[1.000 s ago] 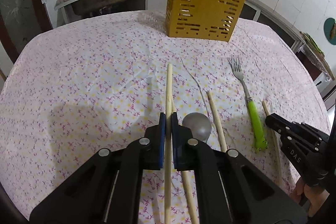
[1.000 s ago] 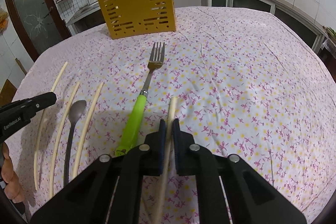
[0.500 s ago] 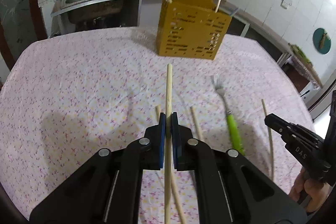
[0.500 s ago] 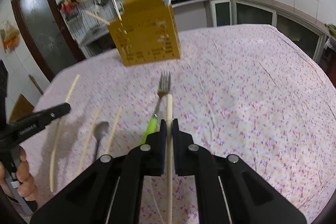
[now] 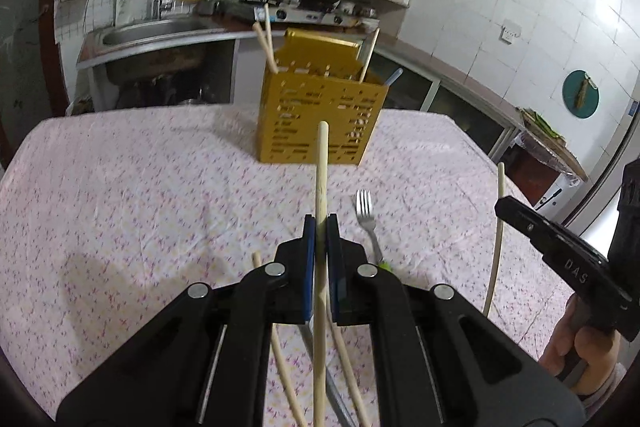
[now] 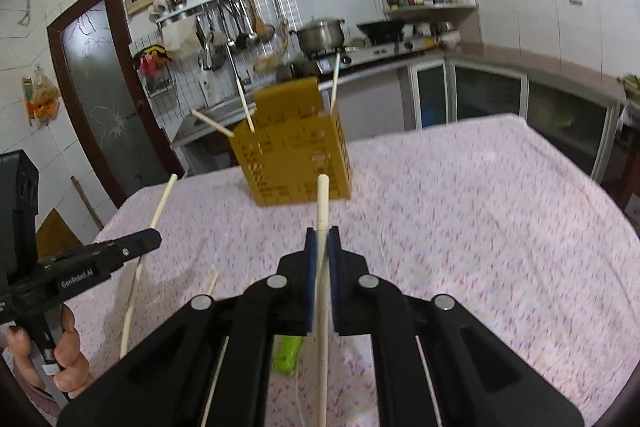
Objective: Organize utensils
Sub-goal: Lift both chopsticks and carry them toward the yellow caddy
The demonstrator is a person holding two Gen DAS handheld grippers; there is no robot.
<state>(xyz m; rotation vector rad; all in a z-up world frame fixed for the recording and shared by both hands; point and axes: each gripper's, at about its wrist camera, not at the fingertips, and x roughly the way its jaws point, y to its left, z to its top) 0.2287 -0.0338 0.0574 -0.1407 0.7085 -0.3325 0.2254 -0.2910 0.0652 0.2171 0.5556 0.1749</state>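
While both claws hang above a flowered tablecloth (image 5: 120, 195), each is clamped tight on one chopstick. Left claw (image 5: 320, 227): its chopstick (image 5: 321, 171) runs straight through the blue pads and juts forward, tip pointing at the yellow holder (image 5: 320, 119) standing well ahead. Under this claw lie two more sticks (image 5: 280, 355), and a fork (image 5: 366, 215) lies just to its right. Right claw (image 6: 321, 239): its chopstick (image 6: 322, 203) likewise sticks out ahead toward the holder (image 6: 296, 163); a green handle (image 6: 287, 353) shows below it.
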